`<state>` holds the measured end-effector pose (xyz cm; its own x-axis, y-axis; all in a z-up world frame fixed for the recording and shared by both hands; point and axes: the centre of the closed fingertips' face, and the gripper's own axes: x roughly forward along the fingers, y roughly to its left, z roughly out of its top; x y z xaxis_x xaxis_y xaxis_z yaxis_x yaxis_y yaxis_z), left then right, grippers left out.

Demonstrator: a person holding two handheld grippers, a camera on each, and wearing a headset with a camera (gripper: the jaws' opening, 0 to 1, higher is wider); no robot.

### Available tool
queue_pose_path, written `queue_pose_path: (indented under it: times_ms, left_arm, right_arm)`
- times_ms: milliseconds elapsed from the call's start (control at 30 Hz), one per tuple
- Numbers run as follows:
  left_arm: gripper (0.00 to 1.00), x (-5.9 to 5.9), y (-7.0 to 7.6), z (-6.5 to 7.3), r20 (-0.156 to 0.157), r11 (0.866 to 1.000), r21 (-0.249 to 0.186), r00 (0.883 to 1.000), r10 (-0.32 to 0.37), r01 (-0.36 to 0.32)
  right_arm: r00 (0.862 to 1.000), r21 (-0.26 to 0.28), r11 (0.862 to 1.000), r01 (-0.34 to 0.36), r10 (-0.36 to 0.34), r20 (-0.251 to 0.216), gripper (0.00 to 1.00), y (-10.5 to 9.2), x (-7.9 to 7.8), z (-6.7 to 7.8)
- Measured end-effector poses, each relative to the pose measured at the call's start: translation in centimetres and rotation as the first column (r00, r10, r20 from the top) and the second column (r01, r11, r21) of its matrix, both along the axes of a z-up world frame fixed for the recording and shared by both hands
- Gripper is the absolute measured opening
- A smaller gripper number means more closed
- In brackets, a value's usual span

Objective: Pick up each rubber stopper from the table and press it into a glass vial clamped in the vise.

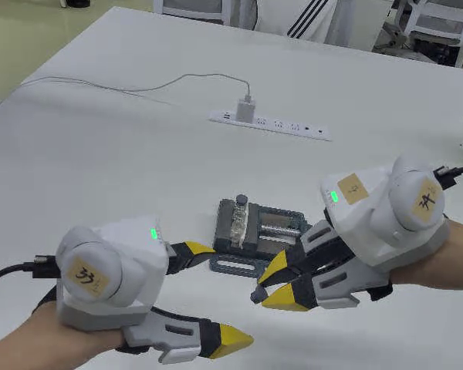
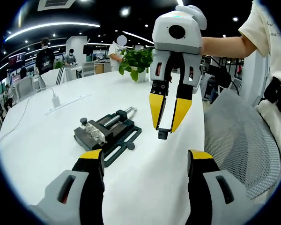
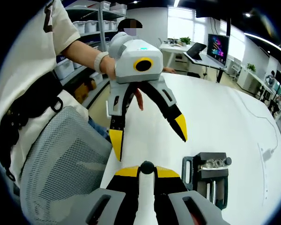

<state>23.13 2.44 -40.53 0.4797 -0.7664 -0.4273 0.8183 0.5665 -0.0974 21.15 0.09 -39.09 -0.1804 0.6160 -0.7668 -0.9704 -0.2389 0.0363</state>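
Close to the desk's (image 1: 100, 154) near edge, about midway along it, the vise (image 1: 266, 231) clamps a short row of vials (image 1: 238, 223) upright, presumably so they cannot tip or slide under a push. A seated stopper (image 1: 241, 200) caps the vial at the row's far end; the others look open. Beside the vise, toward the desk's right edge, the right gripper (image 2: 165, 125) is closed on a black stopper (image 2: 163, 135). It pinches the stopper at the very tips with one end poking out, likely so it can enter a vial mouth. The left gripper (image 1: 228, 293) hangs spread wide and empty on the vise's other side, leaving the approach clear.
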Motion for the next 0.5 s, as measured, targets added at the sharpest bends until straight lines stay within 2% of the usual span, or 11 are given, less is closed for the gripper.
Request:
queue_pose_path:
  times_ms: [133, 200, 267, 333, 400, 500]
  left_arm:
    - [0.86, 0.4, 0.6, 0.0, 0.004, 0.999, 0.000, 0.999, 0.033, -0.033]
    - [1.00, 0.9, 1.0, 0.0, 0.018, 0.998, -0.005, 0.998, 0.065, -0.065]
    - [0.99, 0.9, 1.3, 0.0, 0.013, 0.997, -0.002, 0.997, 0.074, -0.074]
    - [0.99, 1.0, 1.7, 0.2, 0.022, 0.996, -0.014, 0.996, 0.085, -0.085]
    - [0.99, 1.0, 1.9, 0.1, 0.014, 0.995, -0.013, 0.995, 0.095, -0.095]
    - [0.99, 1.1, 2.3, 0.2, 0.024, 0.994, -0.014, 0.994, 0.107, -0.107]
  right_arm:
    - [1.000, -0.006, 1.000, -0.001, 0.001, 0.000, 0.07, 0.0, 0.0, -0.1]
    - [1.000, -0.008, 1.000, 0.000, 0.000, -0.002, 0.07, 0.0, 0.1, -0.2]
    - [1.000, -0.013, 1.000, -0.004, 0.004, -0.003, 0.07, -0.2, 0.0, -0.3]
    - [1.000, -0.021, 1.000, -0.004, 0.004, 0.001, 0.07, -0.3, 0.1, -0.4]
    - [1.000, -0.021, 1.000, -0.003, 0.003, 0.002, 0.06, -0.3, 0.3, -0.5]
    - [1.000, -0.035, 0.999, -0.003, 0.003, 0.002, 0.06, -0.5, 0.6, -0.7]
